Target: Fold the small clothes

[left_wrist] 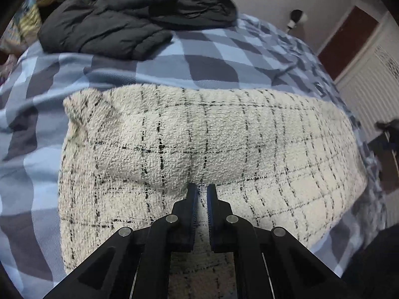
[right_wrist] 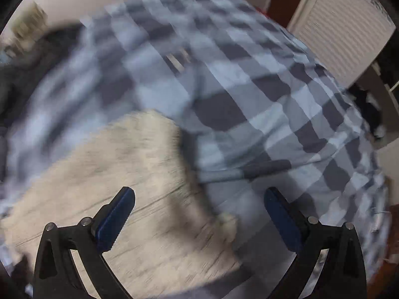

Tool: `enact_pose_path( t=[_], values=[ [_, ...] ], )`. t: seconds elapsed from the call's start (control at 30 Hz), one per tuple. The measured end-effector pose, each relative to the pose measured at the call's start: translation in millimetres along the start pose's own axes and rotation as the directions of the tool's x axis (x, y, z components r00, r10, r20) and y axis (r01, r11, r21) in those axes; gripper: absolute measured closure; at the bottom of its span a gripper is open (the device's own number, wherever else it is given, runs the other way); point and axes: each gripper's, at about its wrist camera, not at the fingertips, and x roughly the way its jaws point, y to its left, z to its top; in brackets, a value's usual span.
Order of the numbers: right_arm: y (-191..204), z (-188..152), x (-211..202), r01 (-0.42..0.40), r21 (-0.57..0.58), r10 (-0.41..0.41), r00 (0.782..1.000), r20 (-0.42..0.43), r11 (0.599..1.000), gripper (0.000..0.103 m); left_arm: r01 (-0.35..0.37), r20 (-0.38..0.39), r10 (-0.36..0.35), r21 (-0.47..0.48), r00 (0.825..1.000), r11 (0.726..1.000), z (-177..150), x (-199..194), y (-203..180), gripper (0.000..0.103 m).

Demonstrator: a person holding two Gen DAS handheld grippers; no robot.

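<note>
A cream knitted garment (left_wrist: 224, 134) with thin black check lines lies on a blue checked bedspread (left_wrist: 199, 59). Its upper layer is doubled over the lower one. My left gripper (left_wrist: 201, 186) points down at the near edge of that upper layer and is shut on it. The fabric puckers at the fingertips. In the blurred right wrist view, my right gripper (right_wrist: 199, 194) hangs open over the edge of the cream garment (right_wrist: 124, 174), with nothing between its fingers.
A black padded jacket (left_wrist: 129, 20) lies at the far side of the bed, with colourful cloth behind it. A red-brown door (left_wrist: 349, 42) and a white louvred door (right_wrist: 344, 25) stand to the right. The bedspread (right_wrist: 249, 99) is bare beyond the garment.
</note>
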Motion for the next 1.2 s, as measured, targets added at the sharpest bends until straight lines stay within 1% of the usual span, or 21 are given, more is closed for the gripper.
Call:
enact_pose_path(
  t=[0.03, 0.07, 0.13, 0.17, 0.23, 0.3, 0.37, 0.4, 0.47, 0.5, 0.53, 0.57, 0.6, 0.63, 0.77, 0.83, 0.87, 0.93, 0.97, 1.1, 1.2],
  values=[
    [0, 0, 0, 0.0, 0.0, 0.0, 1.0, 0.0, 1.0, 0.002, -0.017, -0.001, 0.017, 0.029, 1.0, 0.999, -1, -2, -4, 0.096],
    [8, -11, -16, -0.046, -0.023, 0.047, 0.998, 0.042, 0.999, 0.002, -0.036, -0.004, 0.037, 0.056, 0.999, 0.998, -1, -4, -7, 0.096],
    [25, -31, -37, -0.088, -0.085, 0.097, 0.99, 0.106, 0.992, 0.002, -0.081, -0.06, 0.087, 0.103, 0.994, 0.991, 0, -9, -18, 0.096],
    [35, -45, -48, -0.096, -0.126, 0.114, 0.983, 0.145, 0.987, 0.002, -0.068, -0.091, 0.08, 0.127, 0.993, 0.99, -1, -12, -23, 0.096],
    [37, -55, -53, -0.108, -0.17, 0.14, 0.972, 0.19, 0.98, 0.001, -0.017, -0.106, 0.036, 0.178, 0.994, 0.984, -7, -19, -33, 0.096],
    [34, -68, -64, -0.148, -0.178, 0.186, 0.957, 0.222, 0.973, 0.001, -0.05, -0.105, 0.077, 0.243, 0.991, 0.969, -13, -26, -43, 0.096],
    [32, -72, -63, -0.204, -0.187, 0.246, 0.94, 0.238, 0.961, 0.001, -0.055, -0.082, 0.082, 0.286, 0.993, 0.957, -17, -34, -52, 0.096],
    [35, -71, -60, -0.207, -0.205, 0.254, 0.937, 0.239, 0.957, 0.001, -0.049, -0.056, 0.068, 0.285, 0.996, 0.957, -16, -40, -57, 0.094],
    [46, -65, -50, -0.189, -0.236, 0.242, 0.945, 0.222, 0.953, 0.001, -0.01, -0.044, 0.022, 0.261, 0.999, 0.965, -16, -48, -62, 0.093],
    [49, -61, -44, -0.193, -0.238, 0.244, 0.948, 0.204, 0.952, 0.001, 0.026, -0.023, -0.021, 0.26, 1.0, 0.965, -18, -55, -67, 0.087],
    [52, -57, -35, -0.209, -0.234, 0.252, 0.952, 0.175, 0.95, 0.001, 0.028, -0.017, -0.025, 0.263, 1.0, 0.965, -19, -58, -71, 0.076],
    [54, -58, -34, -0.221, -0.224, 0.259, 0.953, 0.156, 0.949, 0.001, 0.029, -0.009, -0.027, 0.282, 1.0, 0.959, -23, -61, -77, 0.025],
    [54, -56, -28, -0.234, -0.209, 0.265, 0.955, 0.134, 0.949, 0.001, 0.042, 0.001, -0.044, 0.305, 0.999, 0.951, -26, -63, -81, 0.0],
    [54, -53, -22, -0.24, -0.196, 0.266, 0.957, 0.118, 0.951, 0.001, 0.064, 0.015, -0.073, 0.337, 0.997, 0.939, -30, -67, -88, 0.0],
    [49, -46, 0, -0.282, -0.11, 0.288, 0.957, 0.041, 0.953, 0.001, 0.039, -0.01, -0.038, 0.355, 0.999, 0.934, -33, -48, -100, 0.0],
    [44, -46, 7, -0.3, -0.063, 0.302, 0.953, 0.02, 0.952, 0.001, -0.013, -0.036, 0.026, 0.336, 0.999, 0.942, -29, -32, -99, 0.0],
    [43, -47, 7, -0.304, -0.046, 0.305, 0.952, 0.017, 0.951, 0.001, -0.024, -0.048, 0.041, 0.318, 0.998, 0.948, -27, -26, -97, 0.0],
    [41, -49, 7, -0.307, -0.023, 0.307, 0.952, 0.009, 0.951, 0.001, -0.023, -0.116, 0.054, 0.258, 0.992, 0.966, -26, -6, -89, 0.0],
    [40, -49, 9, -0.307, -0.015, 0.307, 0.952, 0.004, 0.952, 0.001, -0.041, -0.143, 0.076, 0.231, 0.987, 0.972, -27, 4, -86, 0.0],
    [47, -47, 18, -0.28, -0.026, 0.279, 0.959, -0.04, 0.96, 0.001, -0.125, -0.108, 0.15, 0.212, 0.983, 0.969, -30, 13, -93, 0.0],
    [59, -50, 24, -0.251, -0.077, 0.246, 0.967, -0.071, 0.965, 0.001, -0.176, -0.065, 0.192, 0.19, 0.979, 0.966, -35, 15, -99, 0.0]
  ],
)
